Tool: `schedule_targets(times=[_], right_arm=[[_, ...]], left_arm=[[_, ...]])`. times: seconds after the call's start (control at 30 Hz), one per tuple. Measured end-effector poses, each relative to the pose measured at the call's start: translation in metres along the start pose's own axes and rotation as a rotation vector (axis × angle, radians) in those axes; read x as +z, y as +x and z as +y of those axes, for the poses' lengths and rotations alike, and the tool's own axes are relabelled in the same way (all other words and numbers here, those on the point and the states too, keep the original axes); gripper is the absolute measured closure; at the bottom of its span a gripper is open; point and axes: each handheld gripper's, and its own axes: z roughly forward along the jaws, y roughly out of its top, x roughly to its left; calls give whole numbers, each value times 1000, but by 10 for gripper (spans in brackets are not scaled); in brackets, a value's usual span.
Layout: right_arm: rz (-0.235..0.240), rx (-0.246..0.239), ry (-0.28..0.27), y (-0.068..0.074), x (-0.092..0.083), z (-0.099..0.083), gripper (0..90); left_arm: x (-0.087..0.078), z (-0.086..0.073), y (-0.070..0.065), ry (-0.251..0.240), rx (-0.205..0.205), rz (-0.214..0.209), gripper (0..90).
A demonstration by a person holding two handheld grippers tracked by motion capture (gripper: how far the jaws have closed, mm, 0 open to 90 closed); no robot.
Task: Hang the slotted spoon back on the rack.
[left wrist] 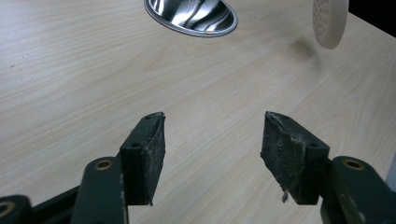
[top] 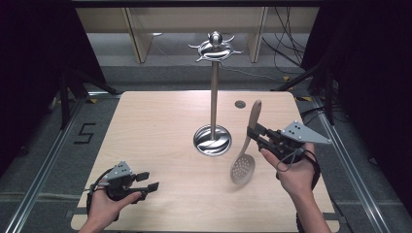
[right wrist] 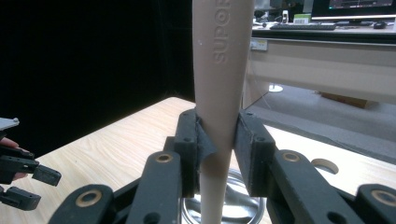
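Dark curtains and a grey floor with rails surround a pale wooden table (top: 160,145), and beyond its far edge stand light shelving panels and loose cables.

Largest thing on the table is a steel utensil stand (top: 213,92): a round polished base near the middle, a slim upright post, and a crown of curled hooks at the top. No utensil hangs on it.

Just right of the base, the slotted spoon (top: 245,150) hangs in the air, clear of the wood, casting a shadow below. It is beige, probably silicone or nylon over a stiffer core, so I judge it light, fairly rigid along the handle, with a slightly grippy matte skin and nothing fragile about it. Its long axis runs near to far and steeply tilted: the perforated bowl points down and toward the near side, the handle end with its hanging hole points up and away. The flattened handle is the sensible place to hold; a grip nearer the top would leave less weight swinging below, but must leave the hole free for a hook.

The right gripper (top: 257,135) is pinching that handle about midway; in the right gripper view its pads (right wrist: 247,149) press on both sides of the handle.

The left gripper (top: 145,182) rests low at the near left corner, its tongs spread apart with only bare tabletop between them.
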Motion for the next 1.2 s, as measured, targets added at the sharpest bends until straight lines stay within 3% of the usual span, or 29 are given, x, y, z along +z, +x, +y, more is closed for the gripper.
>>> schedule_targets(times=[0.1, 0.2, 0.33, 0.37, 0.97, 1.03, 1.1, 1.2], right_arm=[[-2, -27, -13, -1, 1, 2, 724], [-2, 4, 6, 1, 0, 3, 724], [-6, -12, -9, 0, 1, 5, 724], [-7, 9, -4, 2, 1, 5, 724], [7, -12, -22, 10, 19, 17, 724], [-3, -39, -40, 10, 21, 18, 724], [6, -9, -23, 13, 23, 20, 724], [3, -28, -30, 14, 26, 22, 724]], left_arm=[[0, 0, 0, 1, -1, 0, 389], [0, 0, 0, 4, 0, 0, 389], [1, 0, 0, 3, -2, -2, 389], [1, 0, 0, 3, -2, -2, 389], [-2, 1, 0, 9, 3, 2, 389], [-2, 1, 0, 10, 0, -1, 389], [-3, 1, 0, 13, 4, 1, 389], [-3, 1, 0, 16, 4, 2, 389]])
